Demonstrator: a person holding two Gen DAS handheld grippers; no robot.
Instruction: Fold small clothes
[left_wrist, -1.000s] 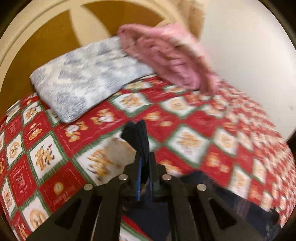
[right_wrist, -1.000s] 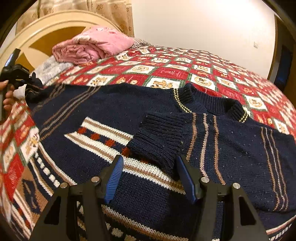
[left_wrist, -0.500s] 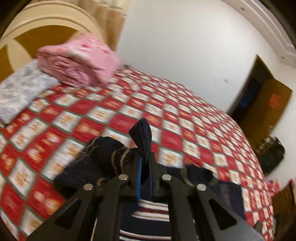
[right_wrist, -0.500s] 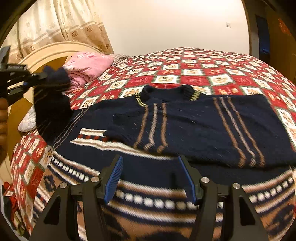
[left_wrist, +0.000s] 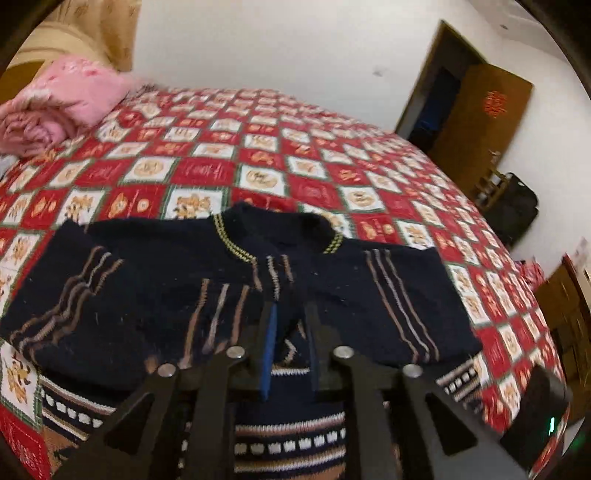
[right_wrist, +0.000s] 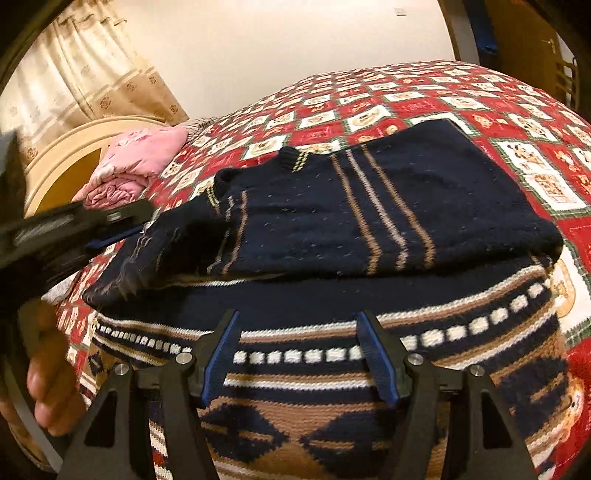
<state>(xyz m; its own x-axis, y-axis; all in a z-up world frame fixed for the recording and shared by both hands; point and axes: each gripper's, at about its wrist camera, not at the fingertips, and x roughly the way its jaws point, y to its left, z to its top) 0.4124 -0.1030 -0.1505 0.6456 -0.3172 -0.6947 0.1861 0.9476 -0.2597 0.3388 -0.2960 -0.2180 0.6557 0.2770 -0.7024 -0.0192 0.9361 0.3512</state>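
A navy knitted sweater (left_wrist: 155, 295) with tan stripes lies flat on the bed, both sleeves folded across its chest. My left gripper (left_wrist: 290, 328) hovers just over the chest with its jaws opening. The folded left sleeve's cuff (left_wrist: 288, 310) lies between the tips and the pads stand off it. From the right wrist view the left gripper (right_wrist: 140, 221) comes in blurred at the left, above that sleeve (right_wrist: 147, 258), with a hand (right_wrist: 48, 387) below it. My right gripper (right_wrist: 299, 332) is over the sweater's patterned lower body (right_wrist: 332, 354), jaws wide and still opening, nothing between them.
The red and white checked bedspread (left_wrist: 258, 155) covers the whole bed. A folded pink blanket (right_wrist: 136, 158) lies by the cream headboard (right_wrist: 62, 155) and curtain. A brown door (left_wrist: 476, 122) and a dark bag (left_wrist: 517, 210) stand beyond the bed's far side.
My left gripper carried the left sleeve from the bed's side across onto the sweater's chest, and its jaws have parted. My right gripper drew back from the right sleeve toward the hem.
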